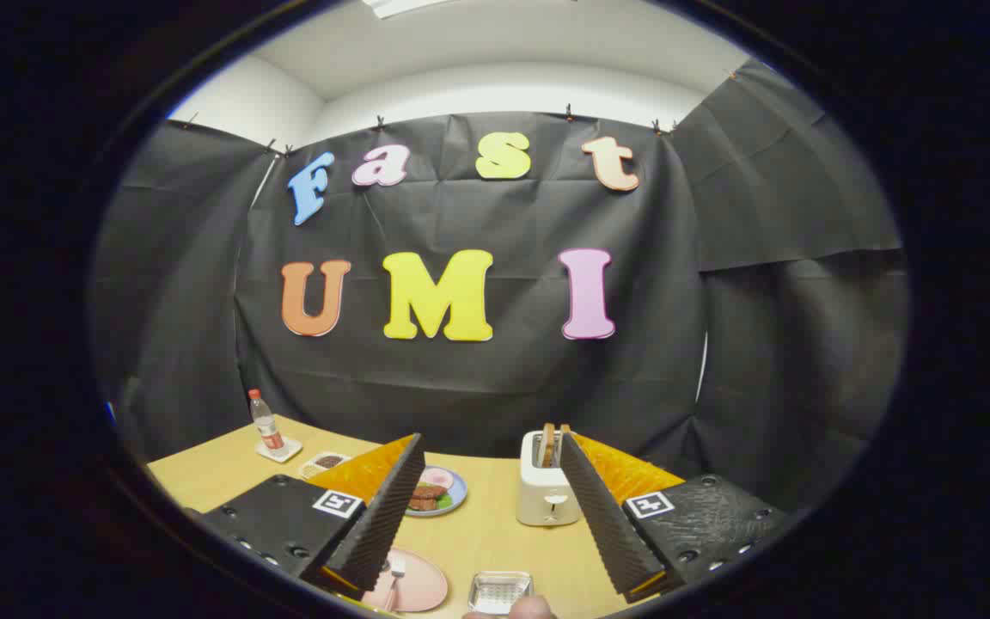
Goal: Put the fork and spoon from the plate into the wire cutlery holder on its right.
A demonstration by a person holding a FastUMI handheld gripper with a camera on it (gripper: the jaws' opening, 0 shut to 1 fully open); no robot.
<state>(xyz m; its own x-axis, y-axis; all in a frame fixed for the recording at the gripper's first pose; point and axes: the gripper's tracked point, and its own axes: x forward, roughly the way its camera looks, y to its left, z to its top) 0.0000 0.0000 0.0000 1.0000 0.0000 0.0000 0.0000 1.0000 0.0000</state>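
My gripper [491,440] is held open and high above a wooden table [486,537], with nothing between its fingers. Low down, beside the left finger [379,516], a pink plate [422,589] lies on the table. A fork [397,571] rests on the plate, its tines pointing away from me. The left finger hides the plate's left part, and I cannot make out the spoon. Just right of the plate stands the metal wire cutlery holder [499,591], seen from above. The plate and holder lie well below the fingertips.
A white toaster [545,490] with toast in its slots stands beyond the holder. A blue plate of food [436,493], a small dish [324,463] and a bottle [265,421] on a coaster sit further back left. A person's fingertip [531,609] shows by the holder.
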